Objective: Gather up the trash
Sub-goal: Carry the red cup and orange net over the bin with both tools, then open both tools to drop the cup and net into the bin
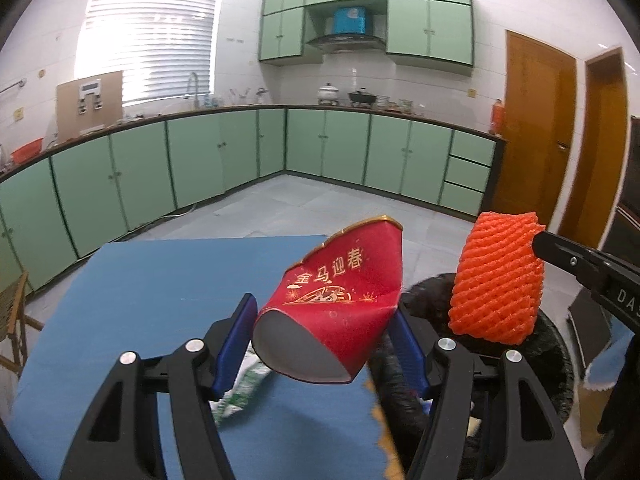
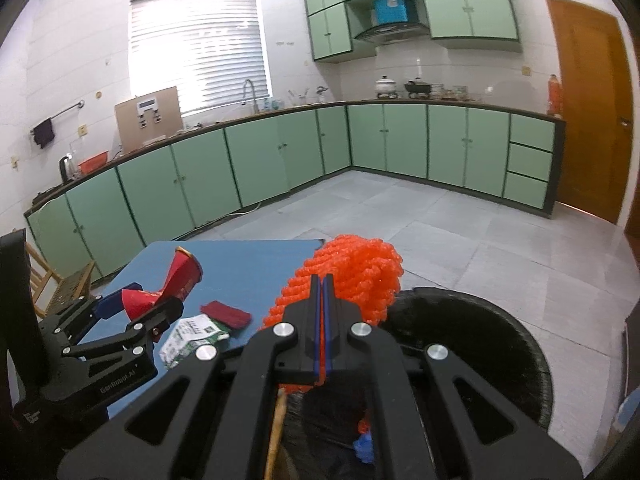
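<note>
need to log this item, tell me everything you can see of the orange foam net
The orange foam net is a bright orange sleeve of woven foam mesh, soft-looking and open-celled, of the kind wrapped round fruit. It is bunched and pinched in the right gripper, whose jaws stand nearly closed on it. It hangs in the air, roughly upright, over the black-lined trash bin, beside the blue table, touching nothing else visible.
</note>
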The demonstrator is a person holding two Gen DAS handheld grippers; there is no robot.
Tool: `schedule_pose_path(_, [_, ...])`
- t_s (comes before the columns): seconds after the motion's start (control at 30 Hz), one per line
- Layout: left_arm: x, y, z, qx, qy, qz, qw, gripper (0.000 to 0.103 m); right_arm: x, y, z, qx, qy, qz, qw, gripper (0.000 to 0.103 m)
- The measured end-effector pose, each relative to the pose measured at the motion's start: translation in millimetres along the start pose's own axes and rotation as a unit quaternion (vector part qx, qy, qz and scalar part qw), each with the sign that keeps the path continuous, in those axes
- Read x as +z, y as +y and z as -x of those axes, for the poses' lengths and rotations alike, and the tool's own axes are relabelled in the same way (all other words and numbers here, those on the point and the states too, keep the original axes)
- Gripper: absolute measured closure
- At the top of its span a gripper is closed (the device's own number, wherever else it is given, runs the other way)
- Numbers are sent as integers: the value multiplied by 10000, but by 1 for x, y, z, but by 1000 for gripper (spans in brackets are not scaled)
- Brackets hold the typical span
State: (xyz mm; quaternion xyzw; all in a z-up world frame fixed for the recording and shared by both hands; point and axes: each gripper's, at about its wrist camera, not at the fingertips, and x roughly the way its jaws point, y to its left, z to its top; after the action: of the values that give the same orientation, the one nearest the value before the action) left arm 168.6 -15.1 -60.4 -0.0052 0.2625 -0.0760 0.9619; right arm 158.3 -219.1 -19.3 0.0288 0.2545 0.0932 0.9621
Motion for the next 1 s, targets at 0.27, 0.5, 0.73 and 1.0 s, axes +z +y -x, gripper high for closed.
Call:
schedule_pose_path(0.27, [-3,-56,-13,-521,12,-283,9982,39,-16,-49,17,-399,6,-220,9990,103])
schedule_pose_path(0.5, [-15,-112,-40,-1063,176,-556,9926,38,-42,-97,17,-762,195,-517,9956,101])
schedule_pose_path(0.73, [-32,-147,-71,-1276,560,-779,9872,26,-64,-125,16,-1040,292,-746,9913,83])
schedule_pose_path(1.0, [-38,-141,-71,-1139,564,-773,9889,25,-73,-132,10,-1249,290,-945,9872,52])
